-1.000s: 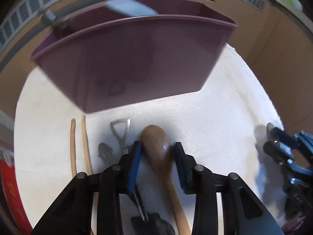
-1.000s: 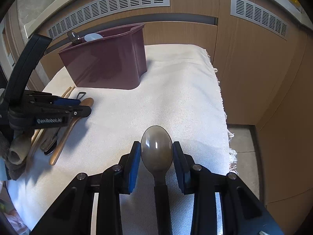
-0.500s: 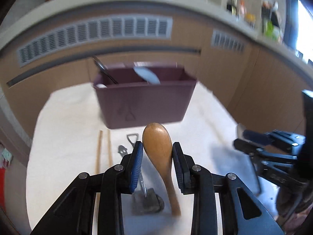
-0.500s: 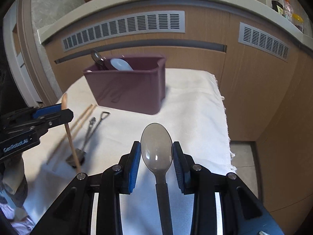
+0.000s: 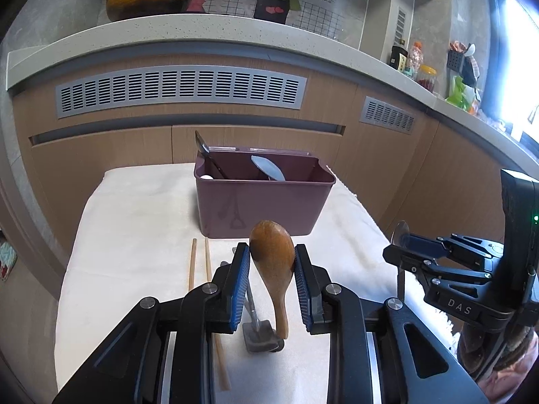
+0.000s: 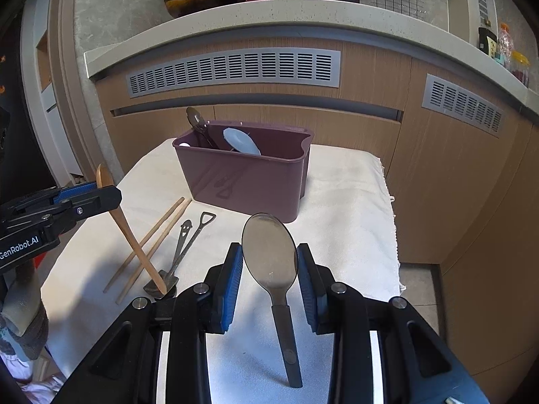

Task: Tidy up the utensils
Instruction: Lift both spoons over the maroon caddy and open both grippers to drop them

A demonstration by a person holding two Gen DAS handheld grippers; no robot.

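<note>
My left gripper (image 5: 271,250) has a wooden spoon (image 5: 273,289) by its bowl, handle hanging down over the cloth; its jaws are closing and the pads press on the bowl. From the right wrist view the left gripper (image 6: 101,192) hangs at the left with the wooden spoon (image 6: 134,242) slanting down. A grey spoon (image 6: 284,333) is clamped by its bowl in my right gripper (image 6: 269,249), which appears at the right in the left wrist view (image 5: 401,245). The maroon bin (image 5: 262,208) (image 6: 246,181) stands ahead of both on the cloth.
Inside the bin are a dark spoon (image 6: 197,123) and a pale blue spoon (image 6: 241,141). Two chopsticks (image 6: 151,239) and two small metal utensils (image 6: 188,239) lie on the white cloth (image 6: 343,195). Wooden cabinets stand behind; the cloth's right edge drops to the floor.
Both grippers rose and drew back from the bin, now looking more level. The wooden spoon came up off the cloth in the left gripper. The grey spoon stayed gripped.
</note>
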